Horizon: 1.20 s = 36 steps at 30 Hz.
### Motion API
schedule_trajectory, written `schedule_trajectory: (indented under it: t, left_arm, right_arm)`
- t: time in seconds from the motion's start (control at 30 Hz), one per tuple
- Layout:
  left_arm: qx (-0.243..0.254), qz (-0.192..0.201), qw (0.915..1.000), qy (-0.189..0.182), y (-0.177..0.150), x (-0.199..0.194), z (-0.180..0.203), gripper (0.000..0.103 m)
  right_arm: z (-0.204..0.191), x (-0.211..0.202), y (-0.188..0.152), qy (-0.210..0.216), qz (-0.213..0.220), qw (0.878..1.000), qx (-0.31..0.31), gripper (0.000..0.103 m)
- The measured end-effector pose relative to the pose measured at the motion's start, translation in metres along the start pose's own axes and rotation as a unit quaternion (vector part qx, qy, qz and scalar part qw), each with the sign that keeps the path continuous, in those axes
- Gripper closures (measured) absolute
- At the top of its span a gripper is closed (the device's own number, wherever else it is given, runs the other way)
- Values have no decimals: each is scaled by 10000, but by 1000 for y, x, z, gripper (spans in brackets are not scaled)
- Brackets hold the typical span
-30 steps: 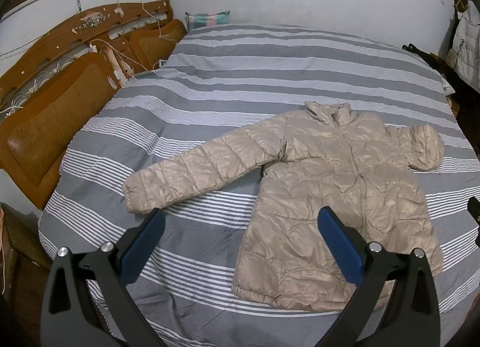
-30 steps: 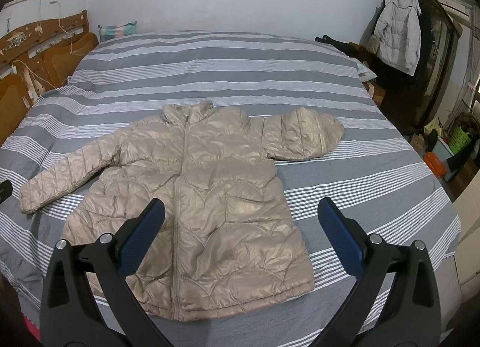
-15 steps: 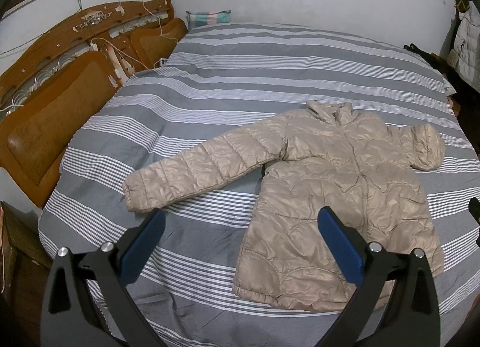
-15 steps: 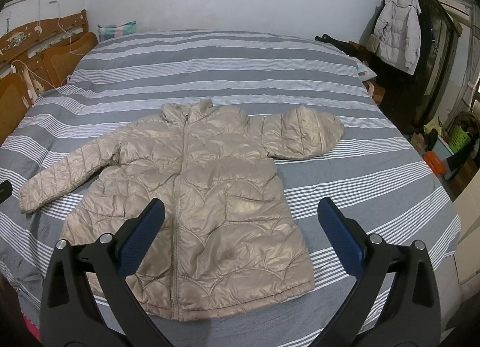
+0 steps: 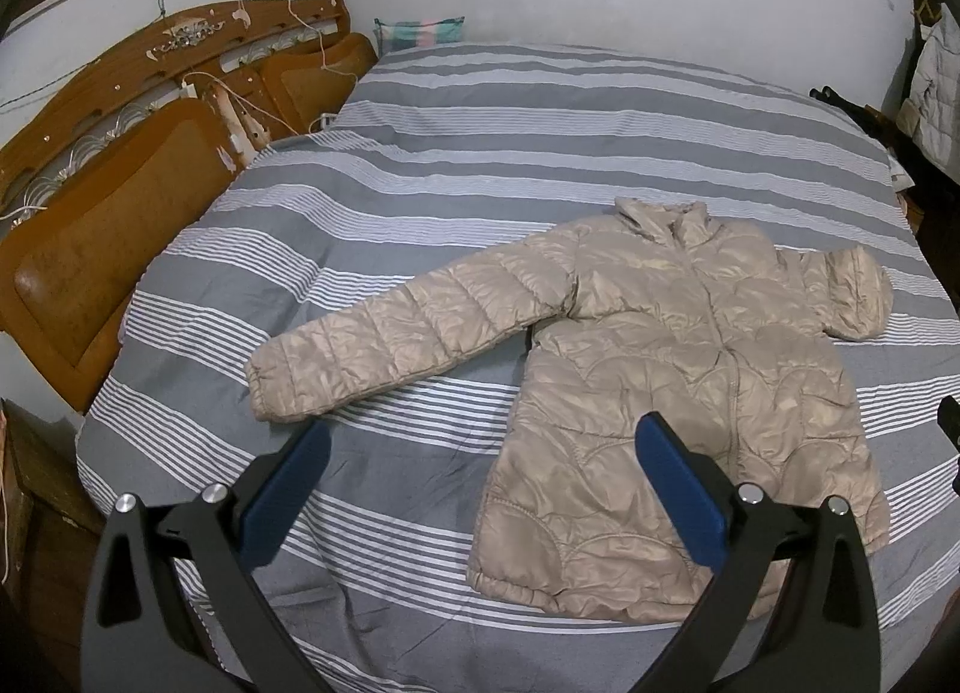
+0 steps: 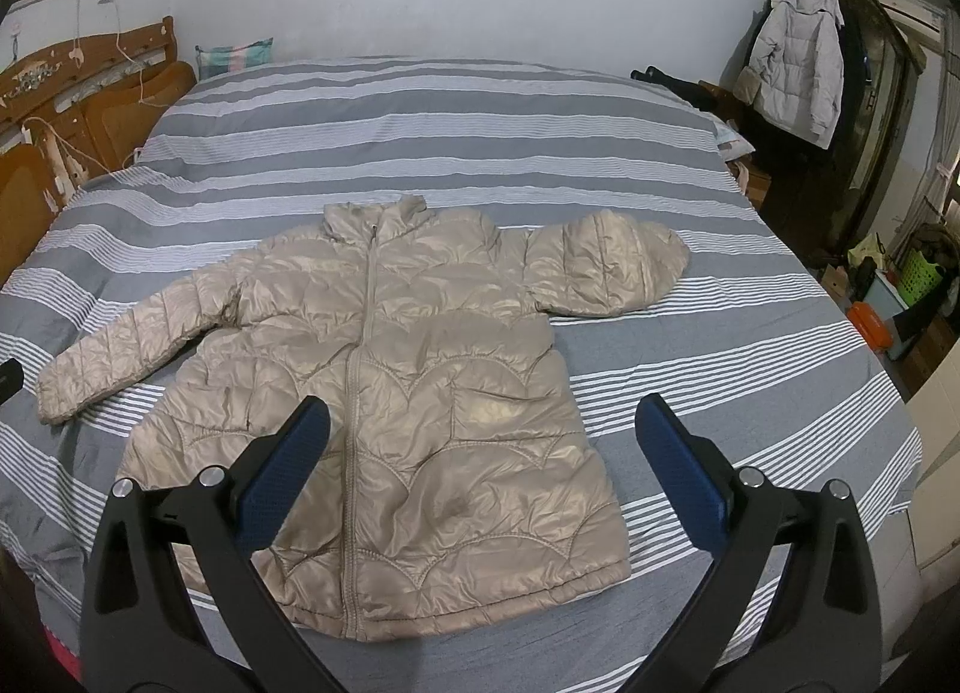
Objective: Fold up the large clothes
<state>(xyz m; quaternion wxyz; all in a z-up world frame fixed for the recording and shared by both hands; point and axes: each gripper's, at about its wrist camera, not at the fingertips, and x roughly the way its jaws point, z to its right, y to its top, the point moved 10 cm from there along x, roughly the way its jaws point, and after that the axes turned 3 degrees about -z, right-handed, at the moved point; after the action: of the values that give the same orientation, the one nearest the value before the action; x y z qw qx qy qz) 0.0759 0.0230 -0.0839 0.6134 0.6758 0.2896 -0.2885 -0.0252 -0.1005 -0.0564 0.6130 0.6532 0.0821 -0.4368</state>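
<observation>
Ahead of both tools: a wide bed (image 5: 540, 111) under a grey quilt with white stripes, with a carved brown wooden headboard (image 5: 120, 111) off to the left. Spread flat on the quilt, front up and zipped: a shiny beige quilted puffer jacket (image 6: 408, 393), directly ahead of the right hand-held gripper (image 6: 480, 471), ahead and to the right of the left hand-held gripper (image 5: 480, 471). One sleeve (image 5: 408, 339) stretched out leftward; the other sleeve (image 6: 606, 267) folded back short. Both hand-held grippers spread wide, blue pads (image 6: 282, 477) well apart, gripping nothing, raised above the near edge of the bed.
</observation>
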Motion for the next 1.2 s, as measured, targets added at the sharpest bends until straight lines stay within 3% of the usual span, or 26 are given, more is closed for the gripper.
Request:
schedule_trajectory:
  t: [0.77, 0.97, 1.1, 1.2]
  left_arm:
    - [-41, -112, 9998, 131, -7, 15, -11, 2]
    - [-354, -198, 9992, 35, -11, 32, -31, 2]
    - [-746, -249, 9969, 56, -16, 49, -52, 2]
    - [-898, -262, 9956, -13, -20, 61, -58, 2]
  right_arm:
    - [3, 5, 0, -67, 77, 9999, -25, 3]
    - [9, 10, 4, -221, 250, 9994, 2, 3]
    - [3, 22, 5, 127, 371, 9992, -31, 3]
    - [-2, 33, 3, 110, 300, 9994, -161, 3]
